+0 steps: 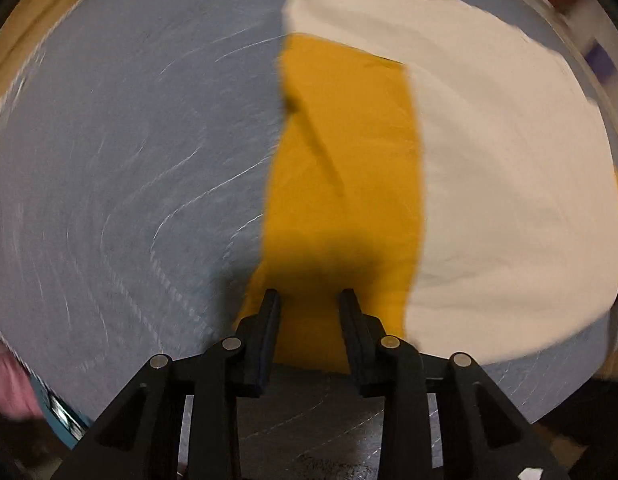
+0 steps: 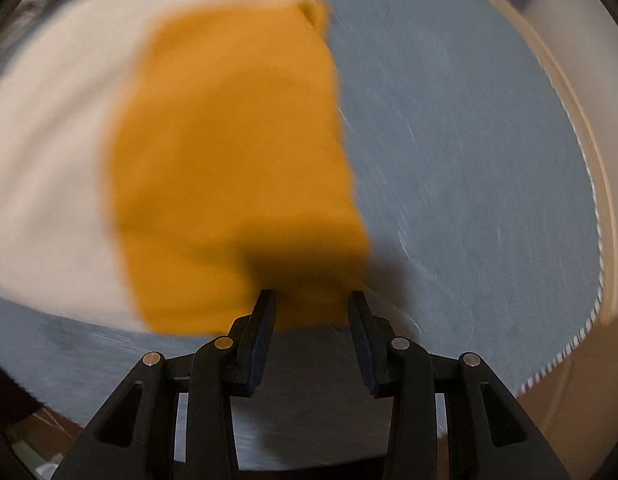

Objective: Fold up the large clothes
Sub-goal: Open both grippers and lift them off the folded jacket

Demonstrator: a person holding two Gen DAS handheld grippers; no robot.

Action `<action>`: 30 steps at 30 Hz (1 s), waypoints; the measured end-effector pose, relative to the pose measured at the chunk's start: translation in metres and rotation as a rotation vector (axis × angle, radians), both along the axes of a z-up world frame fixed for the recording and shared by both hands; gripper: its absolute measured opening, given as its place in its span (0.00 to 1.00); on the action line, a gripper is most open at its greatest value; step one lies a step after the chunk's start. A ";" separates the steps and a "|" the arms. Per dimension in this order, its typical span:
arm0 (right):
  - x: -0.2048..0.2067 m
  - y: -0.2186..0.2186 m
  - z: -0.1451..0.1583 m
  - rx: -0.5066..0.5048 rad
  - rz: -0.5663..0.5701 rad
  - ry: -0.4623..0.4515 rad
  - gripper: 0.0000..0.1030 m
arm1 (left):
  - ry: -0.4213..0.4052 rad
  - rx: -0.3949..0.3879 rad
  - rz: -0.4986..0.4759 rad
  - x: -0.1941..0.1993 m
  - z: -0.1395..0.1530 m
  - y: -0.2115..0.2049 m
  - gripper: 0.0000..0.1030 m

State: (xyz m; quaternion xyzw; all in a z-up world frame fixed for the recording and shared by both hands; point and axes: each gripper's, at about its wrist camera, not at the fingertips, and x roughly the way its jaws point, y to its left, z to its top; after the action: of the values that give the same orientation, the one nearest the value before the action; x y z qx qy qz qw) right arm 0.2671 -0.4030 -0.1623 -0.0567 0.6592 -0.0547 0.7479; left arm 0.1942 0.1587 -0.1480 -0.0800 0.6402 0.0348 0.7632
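Garment: mustard-and-cream garment lies flat on blue-grey table, mustard panels turned in over cream body, likely mid-fold | Left gripper: jaws apart, empty, above near mustard hem | Right gripper: jaws apart, empty, above opposite mustard hem corner; contact unclear.

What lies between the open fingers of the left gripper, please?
In the left wrist view, the mustard-yellow panel of the garment shows between the open left gripper fingers, with blue cloth nearer the camera.

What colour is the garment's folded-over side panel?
Mustard yellow panel on the cream garment; left wrist view is sharpest.
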 end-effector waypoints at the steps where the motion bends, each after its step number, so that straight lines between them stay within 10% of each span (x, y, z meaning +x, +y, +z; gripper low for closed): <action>1: 0.000 -0.006 -0.001 0.023 -0.022 0.006 0.38 | -0.008 0.004 0.022 -0.002 0.004 0.005 0.29; 7: -0.007 -0.012 0.055 0.092 -0.012 -0.226 0.38 | -0.129 -0.003 0.055 -0.011 0.032 0.011 0.24; 10: -0.006 -0.002 0.075 0.111 0.035 -0.341 0.38 | -0.063 0.024 0.073 -0.010 0.018 0.018 0.24; 14: 0.011 0.002 0.051 0.146 0.021 -0.254 0.38 | 0.038 0.023 0.116 -0.009 -0.005 0.029 0.27; 18: 0.020 0.000 0.014 0.062 0.008 -0.080 0.38 | 0.021 0.050 0.103 -0.008 0.003 0.029 0.27; 22: 0.018 -0.005 0.023 0.045 -0.013 -0.090 0.38 | -0.105 0.062 0.111 -0.014 0.042 0.018 0.27; 30: -0.050 0.025 0.150 0.070 0.035 -0.573 0.38 | -0.343 -0.029 0.090 -0.075 0.097 -0.029 0.26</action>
State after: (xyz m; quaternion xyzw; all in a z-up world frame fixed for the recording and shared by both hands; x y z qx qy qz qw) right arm 0.2169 -0.3775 -0.0128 -0.0243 0.4215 -0.0327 0.9059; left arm 0.1193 0.1295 -0.0514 -0.1245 0.4968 0.0453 0.8577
